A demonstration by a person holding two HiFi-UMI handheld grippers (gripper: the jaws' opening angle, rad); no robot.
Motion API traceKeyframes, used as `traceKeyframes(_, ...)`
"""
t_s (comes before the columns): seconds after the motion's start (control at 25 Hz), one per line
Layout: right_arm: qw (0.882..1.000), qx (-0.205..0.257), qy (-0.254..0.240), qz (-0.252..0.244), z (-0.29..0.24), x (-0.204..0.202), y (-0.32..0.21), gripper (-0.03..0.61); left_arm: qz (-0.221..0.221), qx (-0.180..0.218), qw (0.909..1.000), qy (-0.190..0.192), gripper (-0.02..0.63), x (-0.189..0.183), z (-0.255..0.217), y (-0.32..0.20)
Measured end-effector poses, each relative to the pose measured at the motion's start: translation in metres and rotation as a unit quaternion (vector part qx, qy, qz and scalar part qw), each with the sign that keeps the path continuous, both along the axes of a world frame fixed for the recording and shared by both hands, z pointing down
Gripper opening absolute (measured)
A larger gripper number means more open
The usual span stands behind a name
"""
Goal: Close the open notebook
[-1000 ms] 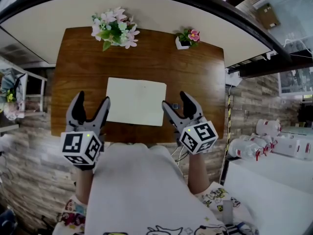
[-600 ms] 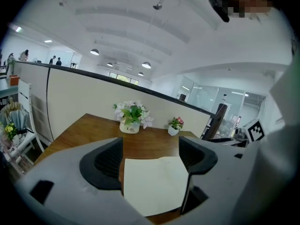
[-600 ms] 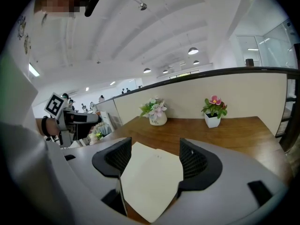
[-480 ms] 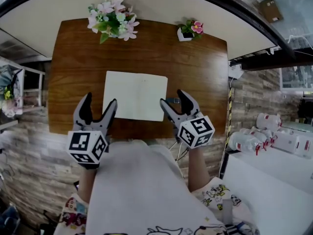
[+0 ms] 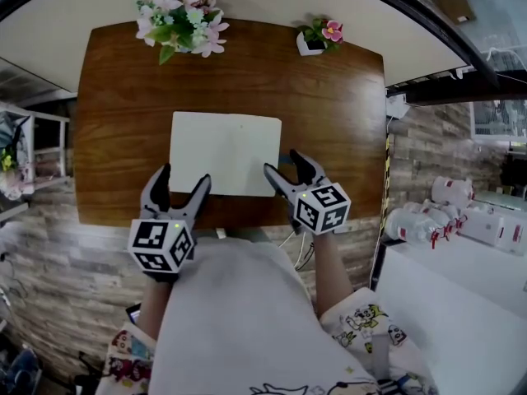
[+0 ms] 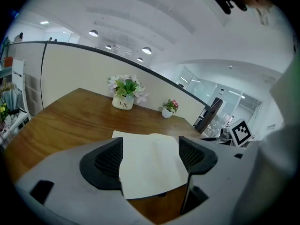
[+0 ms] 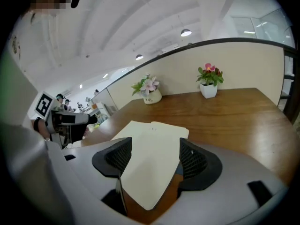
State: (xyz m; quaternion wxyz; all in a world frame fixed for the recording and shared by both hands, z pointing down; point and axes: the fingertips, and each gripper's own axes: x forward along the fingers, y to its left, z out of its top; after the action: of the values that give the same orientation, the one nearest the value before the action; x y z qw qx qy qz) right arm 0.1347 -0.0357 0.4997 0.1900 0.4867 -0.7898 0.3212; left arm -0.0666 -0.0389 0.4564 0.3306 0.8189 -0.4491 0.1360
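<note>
Head view is showing the open notebook lying flat on the wooden table, pages up, a little left of the table's middle. Its near edge is sitting close to the table's near edge, leaving only a narrow strip of bare wood there. Wide bare wood is lying open on the left, on the right, and between the far edge and the flower bouquet and small potted plant, which are standing along the far edge, well apart from the pages.

The left gripper is hanging at the notebook's near left corner. Its jaws are spread wide, and its right fingertip is overlapping that corner in this view. The right gripper is hanging at the near right corner, jaws likewise spread, where a dark edge is peeking out from under the page. Whether either one is touching the paper cannot be told.

Left gripper view is looking along parted jaws with nothing clamped, the notebook filling the gap below them. Right gripper view is showing the same thing: ribbed pads standing far apart, gripping nothing, with the cream page lying beneath and bare tabletop stretching off to the right.
</note>
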Motion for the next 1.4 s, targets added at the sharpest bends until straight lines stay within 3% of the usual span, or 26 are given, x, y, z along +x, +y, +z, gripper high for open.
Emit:
traceKeyframes(0.6,0.995,-0.068,0.053,-0.055,0.056,-0.003,0.007,0.282,-0.006,-0.082,0.9966,0.011,0.348,0.003,0.06,0.029)
traceKeyframes(1.0,0.983,-0.113,0.116,-0.082,0.08,0.001,0.008,0.282,-0.017,-0.106,0.9938,0.029,0.348,0.004,0.069,0.037)
traceKeyframes(1.4,0.979,-0.141,0.12,-0.089,0.085,0.0,0.006,0.282,-0.04,-0.118,0.9911,0.047,0.348,-0.002,0.075,0.043)
